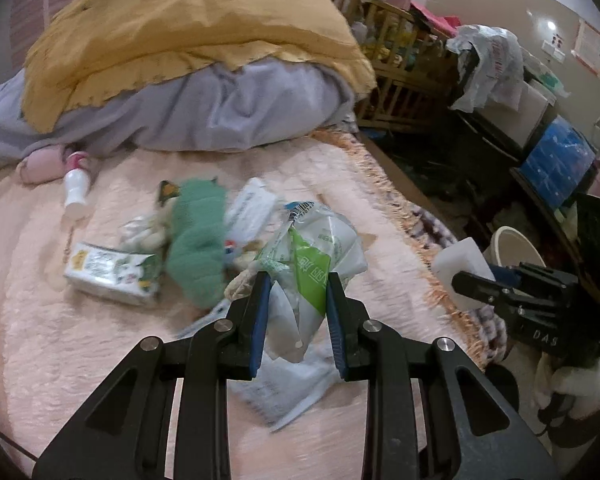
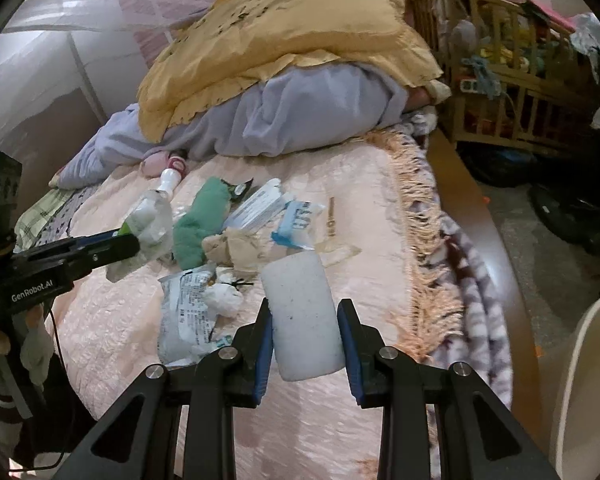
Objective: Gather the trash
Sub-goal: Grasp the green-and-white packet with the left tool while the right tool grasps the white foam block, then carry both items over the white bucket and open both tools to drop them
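Note:
Trash lies scattered on a pink bedspread (image 1: 60, 344). My left gripper (image 1: 296, 284) is shut on a crumpled clear plastic bag with green print (image 1: 320, 252) and holds it above the bed; it also shows in the right wrist view (image 2: 152, 224). My right gripper (image 2: 304, 312) is shut on a white foam block (image 2: 304, 316), seen in the left wrist view (image 1: 466, 268) beside the bed's edge. A printed wrapper (image 2: 188, 312), a white tissue wad (image 2: 222, 296), a blue-and-white wrapper (image 2: 300, 220) and a tissue pack (image 1: 112, 272) lie on the bed.
A green knitted cloth (image 1: 198, 240), a white bottle with pink cap (image 1: 76, 184) and a brown crumpled paper (image 2: 236, 252) lie among the trash. A yellow and grey quilt pile (image 1: 188, 60) fills the far bed. A white bin (image 2: 588, 392) stands on the floor at right. A wooden crib (image 2: 500, 60) stands behind.

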The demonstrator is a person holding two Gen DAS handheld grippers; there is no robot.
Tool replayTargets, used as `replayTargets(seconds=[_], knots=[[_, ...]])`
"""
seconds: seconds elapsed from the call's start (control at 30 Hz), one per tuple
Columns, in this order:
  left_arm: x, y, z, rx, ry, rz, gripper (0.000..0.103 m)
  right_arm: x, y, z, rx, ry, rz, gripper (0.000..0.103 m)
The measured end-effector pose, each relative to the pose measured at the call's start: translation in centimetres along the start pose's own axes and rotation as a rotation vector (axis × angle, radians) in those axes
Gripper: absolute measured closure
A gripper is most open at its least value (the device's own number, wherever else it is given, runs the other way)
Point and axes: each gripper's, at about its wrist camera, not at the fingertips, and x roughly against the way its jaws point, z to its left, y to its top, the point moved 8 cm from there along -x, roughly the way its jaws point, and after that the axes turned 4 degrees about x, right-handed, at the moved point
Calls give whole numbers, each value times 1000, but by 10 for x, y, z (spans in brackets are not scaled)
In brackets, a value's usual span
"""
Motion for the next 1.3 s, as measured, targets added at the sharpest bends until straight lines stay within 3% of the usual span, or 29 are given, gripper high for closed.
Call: replayTargets(seconds=[0.63,1.3], knots=[[-46,1,-127,-148,-48,21,78,52,-25,-91,-109,-132,-37,73],[-99,-11,-256,-311,-141,77,78,103,-89,-217,-299,-299,-12,73]])
